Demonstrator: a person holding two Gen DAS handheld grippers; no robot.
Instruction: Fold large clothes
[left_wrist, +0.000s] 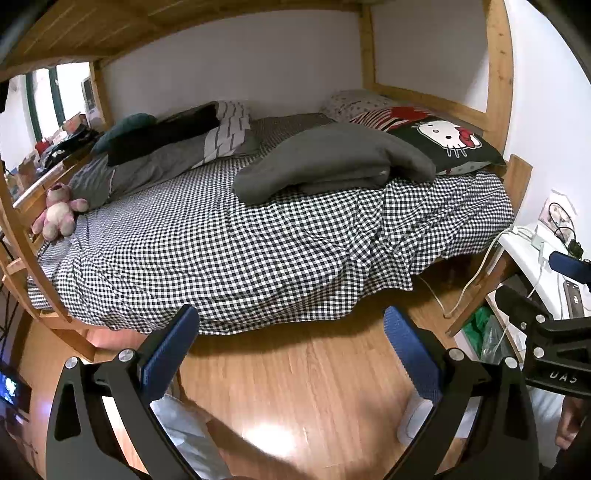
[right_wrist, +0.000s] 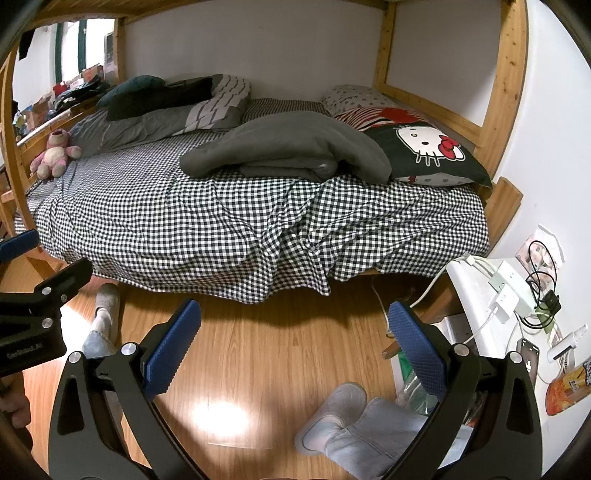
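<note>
With the left hand-held gripper (left_wrist: 291, 354) and the right hand-held gripper (right_wrist: 295, 347) both wide open, empty and off the bed's (right_wrist: 147, 206) near edge, the grey garment (right_wrist: 291, 147) toward its right end looks already folded, so next comes reaching in.

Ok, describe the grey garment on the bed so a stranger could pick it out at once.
Start at the wooden bunk bed with the black-and-white checked sheet. On the sheet, toward the pillow end, lies the grey garment, bunched into a loose pile right beside the Hello Kitty pillow. It is plain dark grey with no print, unlike the striped bedding further along the bed.
</note>
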